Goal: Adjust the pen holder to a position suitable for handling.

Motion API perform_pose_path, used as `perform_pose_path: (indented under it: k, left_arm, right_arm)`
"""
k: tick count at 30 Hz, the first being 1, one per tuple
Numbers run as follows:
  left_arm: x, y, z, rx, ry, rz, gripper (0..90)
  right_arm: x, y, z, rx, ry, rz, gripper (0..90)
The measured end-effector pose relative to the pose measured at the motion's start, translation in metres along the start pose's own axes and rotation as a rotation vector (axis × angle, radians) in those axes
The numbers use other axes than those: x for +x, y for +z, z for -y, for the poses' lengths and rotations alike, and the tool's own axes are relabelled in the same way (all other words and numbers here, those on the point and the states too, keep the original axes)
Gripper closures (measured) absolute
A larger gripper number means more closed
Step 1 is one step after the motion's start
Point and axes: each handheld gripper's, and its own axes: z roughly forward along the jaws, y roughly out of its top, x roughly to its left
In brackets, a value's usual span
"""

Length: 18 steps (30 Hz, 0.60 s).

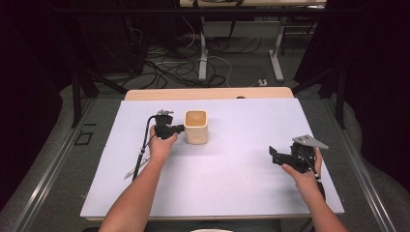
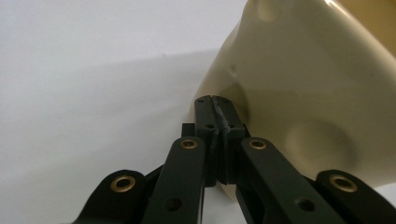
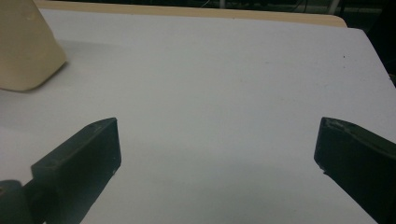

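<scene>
A cream square-sided cup point(image 1: 196, 126) stands upright on the white tabletop point(image 1: 217, 179), toward the back and a little left of centre. My left gripper point(image 1: 181, 128) is right beside the cup's left wall. In the left gripper view its jaws point(image 2: 215, 105) are pressed together with nothing between them, tips against or just short of the cup's dimpled side point(image 2: 303, 84). My right gripper point(image 1: 273, 154) is held low over the table's right side, well apart from the cup. Its jaws point(image 3: 217, 135) stand wide open over bare surface, and the cup's base point(image 3: 23, 51) sits at the far upper left.
A wooden strip point(image 1: 208, 93) runs along the table's back edge. The left gripper's black cable point(image 1: 143, 150) trails down the table's left side, with a small pale object point(image 1: 129, 172) beside it. Beyond the table are desk legs and floor cables.
</scene>
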Motion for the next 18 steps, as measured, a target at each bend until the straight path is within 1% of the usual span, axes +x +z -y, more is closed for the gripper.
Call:
perform_pose_path:
  k: [1, 2, 3, 5, 7, 8, 9, 10, 12, 14, 15, 17, 18]
  left_arm:
    - [-0.003, 0.001, 0.0, 0.006, 0.006, 0.005, 90.0]
    - [-0.006, 0.003, 0.0, 0.002, 0.0, 0.008, 90.0]
    - [-0.009, 0.004, 0.0, 0.008, -0.002, 0.012, 90.0]
    - [-0.014, 0.007, 0.001, 0.003, -0.009, 0.014, 90.0]
    - [-0.018, 0.009, 0.002, 0.005, -0.001, 0.018, 90.0]
    - [-0.02, 0.01, 0.002, 0.001, -0.009, 0.018, 90.0]
    - [-0.022, 0.01, 0.002, 0.001, -0.006, 0.018, 90.0]
    - [-0.023, 0.011, 0.002, -0.002, -0.012, 0.024, 90.0]
    - [-0.025, 0.012, 0.002, 0.0, -0.01, 0.029, 90.0]
    - [-0.026, 0.014, 0.003, 0.001, -0.005, 0.045, 90.0]
    - [-0.027, 0.014, 0.003, 0.001, -0.004, 0.05, 90.0]
    - [-0.028, 0.015, 0.003, 0.0, 0.008, 0.053, 90.0]
    - [-0.028, 0.015, 0.003, 0.003, 0.01, 0.054, 90.0]
  right_arm:
    - [0.0, 0.0, 0.0, -0.004, -0.005, -0.001, 0.3]
    - [0.0, 0.0, 0.0, -0.005, -0.009, -0.001, 0.2]
    - [0.0, 0.0, 0.0, -0.005, -0.007, -0.002, 0.2]
    - [0.0, 0.0, 0.0, 0.0, -0.003, -0.001, 0.3]
    - [0.0, 0.0, 0.0, -0.001, -0.004, -0.001, 0.2]
    - [-0.001, 0.0, 0.0, -0.004, -0.008, -0.003, 0.2]
    - [0.0, 0.0, 0.0, -0.003, -0.002, -0.004, 0.2]
    - [0.0, -0.001, 0.0, -0.001, -0.003, -0.001, 0.2]
    - [-0.001, -0.001, 0.0, -0.003, -0.005, 0.0, 0.2]
    - [-0.001, -0.001, 0.0, 0.003, -0.005, -0.001, 0.2]
    - [-0.001, -0.001, 0.001, -0.005, -0.005, -0.003, 0.3]
    - [-0.001, -0.001, 0.0, -0.003, -0.011, -0.002, 0.3]
    - [0.0, -0.001, 0.0, 0.005, -0.002, -0.002, 0.2]
